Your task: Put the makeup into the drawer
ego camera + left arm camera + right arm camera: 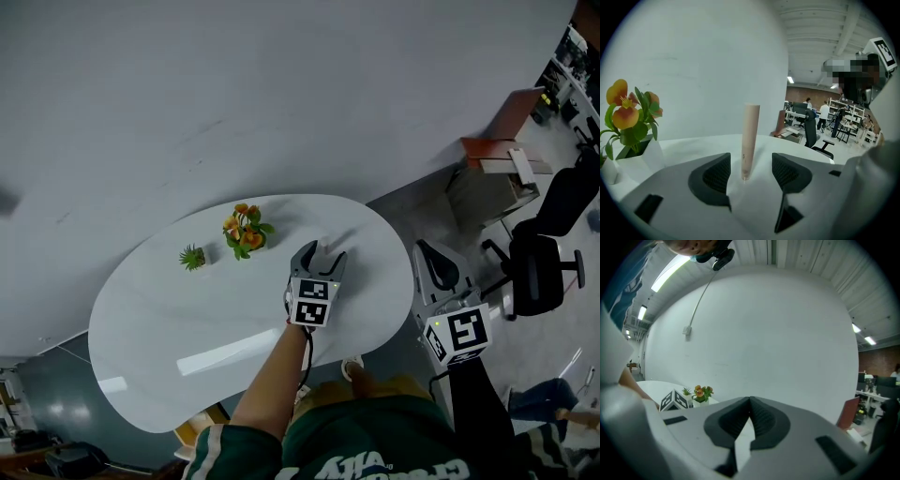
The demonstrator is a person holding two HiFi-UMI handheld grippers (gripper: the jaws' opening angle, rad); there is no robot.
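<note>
Between the spread fingers of the left gripper (751, 172), a slim beige makeup tube (750, 140) is seen standing upright on the white table (159, 337). Its base sits level with the fingertips. A gap is left on either side of it, so the tube is not grasped and the pads are released. Beyond the left-hand finger and off to its side, a white pot of orange flowers (628, 117) is set on the table, with a small green plant (192, 256) just beside it. In the head view, the right gripper (427, 251) is held past the table's edge, well apart from the tube. Its fingers are clenched tip to tip, and nothing is caught between them. Ahead of those closed fingertips, only a white wall (778, 333) is faced.
</note>
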